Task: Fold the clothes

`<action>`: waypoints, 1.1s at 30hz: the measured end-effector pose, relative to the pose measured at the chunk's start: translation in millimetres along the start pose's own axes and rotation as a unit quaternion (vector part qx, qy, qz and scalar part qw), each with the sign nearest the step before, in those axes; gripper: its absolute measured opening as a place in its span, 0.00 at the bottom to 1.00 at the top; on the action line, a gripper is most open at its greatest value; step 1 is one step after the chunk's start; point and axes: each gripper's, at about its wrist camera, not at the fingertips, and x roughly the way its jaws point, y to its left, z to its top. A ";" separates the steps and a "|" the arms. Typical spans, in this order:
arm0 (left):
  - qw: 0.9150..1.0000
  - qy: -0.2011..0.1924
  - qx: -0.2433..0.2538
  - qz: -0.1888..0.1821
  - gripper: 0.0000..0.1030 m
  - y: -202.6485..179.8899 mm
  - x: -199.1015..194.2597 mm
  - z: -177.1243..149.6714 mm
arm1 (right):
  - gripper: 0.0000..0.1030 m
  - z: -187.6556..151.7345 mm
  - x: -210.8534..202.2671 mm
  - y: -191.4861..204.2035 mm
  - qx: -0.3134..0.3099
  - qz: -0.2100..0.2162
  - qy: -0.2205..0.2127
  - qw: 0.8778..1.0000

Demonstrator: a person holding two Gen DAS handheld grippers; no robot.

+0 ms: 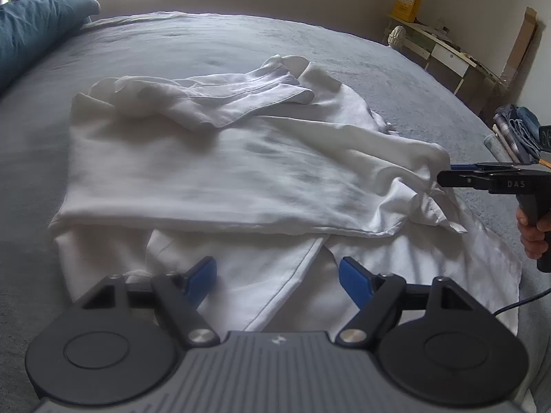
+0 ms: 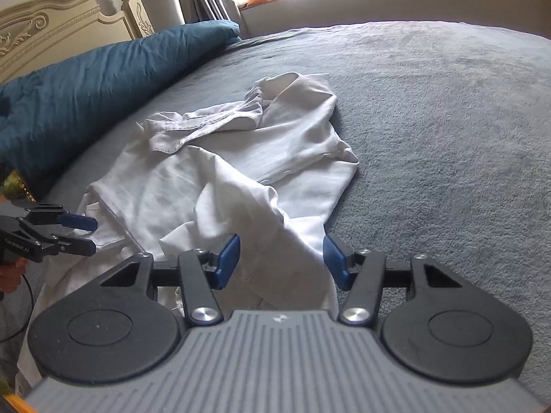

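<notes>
While the grey bed cover (image 2: 430, 110) stretches wide, a white shirt (image 1: 213, 168) lies rumpled near its middle, partly folded, one sleeve (image 1: 220, 99) doubled across its top. At the shirt's near hem the left gripper (image 1: 277, 280) hovers with jaws spread, holding nothing. At its side, the right gripper (image 2: 280, 258) is likewise spread, a fold of cloth lying loose between its blue pads (image 2: 229, 258).

Home bedroom; bed (image 2: 447, 120), headboard (image 2: 51, 31)

Shirt (image 1: 220, 172) on bed (image 1: 241, 41); duvet (image 2: 86, 86) behind.
</notes>
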 end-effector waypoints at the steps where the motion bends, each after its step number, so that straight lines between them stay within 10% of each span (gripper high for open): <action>1: 1.000 0.000 0.000 0.000 0.77 -0.6 -0.3 0.0 | 0.45 -0.3 0.7 0.4 -0.002 0.000 0.001 1.000; 5: 1.000 -0.001 0.000 0.000 0.77 -2.9 -1.4 -0.2 | 0.11 -1.9 1.2 2.8 -0.012 -0.004 0.006 1.000; 13: 1.000 -0.020 0.002 -0.017 0.77 -8.8 -9.9 5.0 | 0.06 5.2 1.5 44.6 -0.043 0.032 0.016 0.998; 17: 0.999 -0.024 0.008 -0.023 0.77 -14.1 -10.2 8.3 | 0.14 8.3 5.5 74.1 -0.064 0.056 0.028 0.996; 22: 0.999 -0.024 0.006 -0.031 0.77 -18.1 -7.5 8.7 | 0.50 5.6 7.0 89.3 -0.067 0.088 0.025 0.993; 33: 0.998 -0.032 0.023 -0.043 0.77 -31.2 2.7 18.6 | 0.49 1.3 -39.2 23.4 -0.026 0.007 -0.036 0.999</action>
